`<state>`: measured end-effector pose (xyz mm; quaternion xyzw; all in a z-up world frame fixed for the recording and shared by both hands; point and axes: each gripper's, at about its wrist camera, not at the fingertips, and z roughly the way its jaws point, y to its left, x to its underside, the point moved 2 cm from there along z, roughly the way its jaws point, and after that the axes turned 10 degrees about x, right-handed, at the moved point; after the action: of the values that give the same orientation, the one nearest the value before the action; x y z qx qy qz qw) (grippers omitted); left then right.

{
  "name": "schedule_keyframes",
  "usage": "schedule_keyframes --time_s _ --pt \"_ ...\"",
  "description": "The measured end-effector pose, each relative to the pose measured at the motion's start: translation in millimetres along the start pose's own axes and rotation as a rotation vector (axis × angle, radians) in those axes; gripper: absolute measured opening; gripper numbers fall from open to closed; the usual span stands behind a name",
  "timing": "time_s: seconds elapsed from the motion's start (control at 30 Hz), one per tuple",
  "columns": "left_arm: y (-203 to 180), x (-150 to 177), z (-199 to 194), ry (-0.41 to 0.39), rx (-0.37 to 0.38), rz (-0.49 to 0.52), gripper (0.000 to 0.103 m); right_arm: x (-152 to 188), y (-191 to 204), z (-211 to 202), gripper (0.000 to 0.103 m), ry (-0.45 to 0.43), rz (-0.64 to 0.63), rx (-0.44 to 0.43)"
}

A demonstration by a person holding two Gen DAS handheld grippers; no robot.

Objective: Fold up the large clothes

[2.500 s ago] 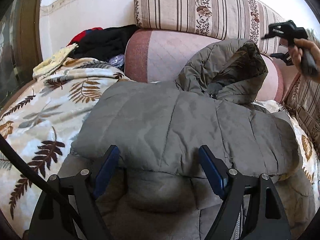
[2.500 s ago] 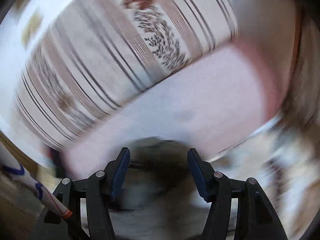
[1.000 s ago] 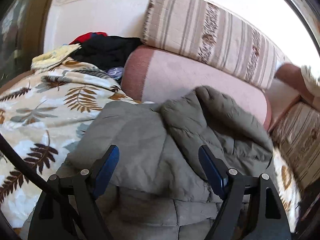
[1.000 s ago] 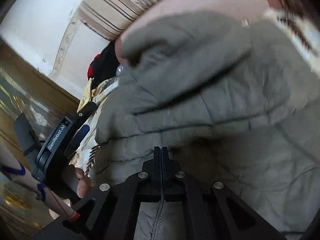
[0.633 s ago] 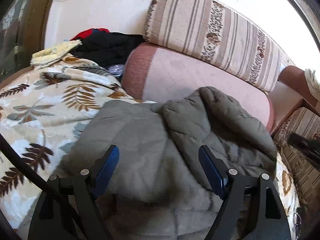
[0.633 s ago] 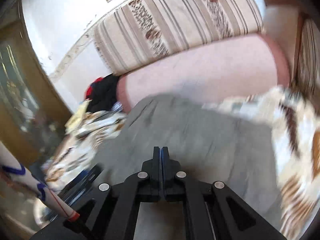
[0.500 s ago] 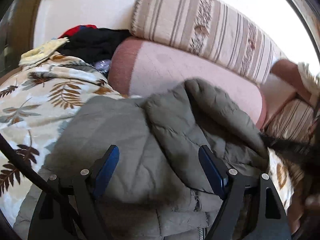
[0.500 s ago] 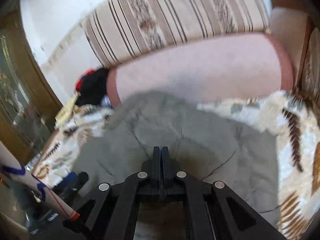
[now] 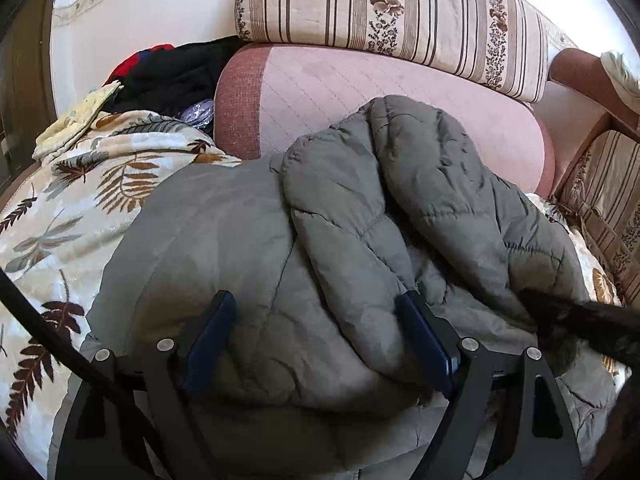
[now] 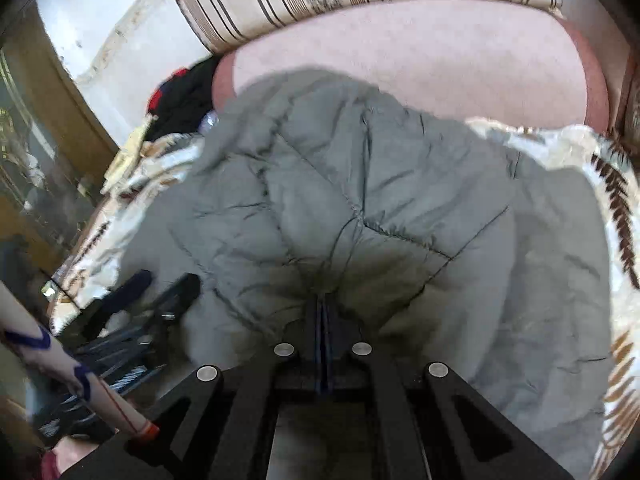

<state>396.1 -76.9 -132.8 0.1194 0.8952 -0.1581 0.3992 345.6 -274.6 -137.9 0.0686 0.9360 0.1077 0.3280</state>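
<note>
grey puffer jacket (image 9: 248, 248) spread on sofa over leaf-print blanket (image 9: 60, 216). bulky, soft, slippery; hem or seams best pinched. left tongs (image 9: 316, 336) spread, empty; right tongs (image 10: 323, 316) clamped on jacket fold.

ahead of the left gripper: pink quilted sofa cushion (image 9: 360, 92) with a striped floral back cushion (image 9: 384, 12) above it. white wall (image 9: 132, 20) with a pale patterned border to the upper left. leaf-print blanket (image 9: 68, 208) covers the seat at left. dark and red clothes pile (image 9: 176, 72) in the sofa corner. wooden armrest (image 9: 580, 76) at right. bright daylight on wall and cushions.
</note>
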Motion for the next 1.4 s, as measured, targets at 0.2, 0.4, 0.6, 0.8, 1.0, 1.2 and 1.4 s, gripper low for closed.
schedule_keyframes --time_s 0.2,0.4,0.6,0.8,1.0,1.2,1.4 --pt "0.0 -0.3 -0.4 0.0 0.005 -0.003 0.083 -21.7 7.9 -37.4 0.017 -0.096 -0.016 -0.03" --pt "0.4 0.8 2.3 0.011 -0.009 0.004 0.083 -16.8 20.3 3.3 0.018 -0.006 -0.024 -0.018" --pt "0.7 1.7 5.3 0.013 -0.02 0.011 0.084 -9.4 8.9 7.9 0.018 0.035 0.039 -0.073" --pt "1.3 2.1 5.5 0.011 -0.027 0.015 0.084 -22.7 -18.0 -33.1 0.019 -0.091 0.024 0.056" --pt "-2.4 2.1 -0.2 0.009 -0.038 0.032 0.084 7.0 -38.6 5.4 0.02 0.052 0.105 0.051" --pt "-4.8 -9.4 -45.4 -0.054 -0.044 0.023 0.084 26.6 -32.9 -65.7 0.027 -0.032 0.113 0.007" --pt "-24.2 20.3 -116.2 -0.122 -0.05 0.029 0.084 109.4 -26.4 -134.9 0.037 -0.041 0.083 -0.041"
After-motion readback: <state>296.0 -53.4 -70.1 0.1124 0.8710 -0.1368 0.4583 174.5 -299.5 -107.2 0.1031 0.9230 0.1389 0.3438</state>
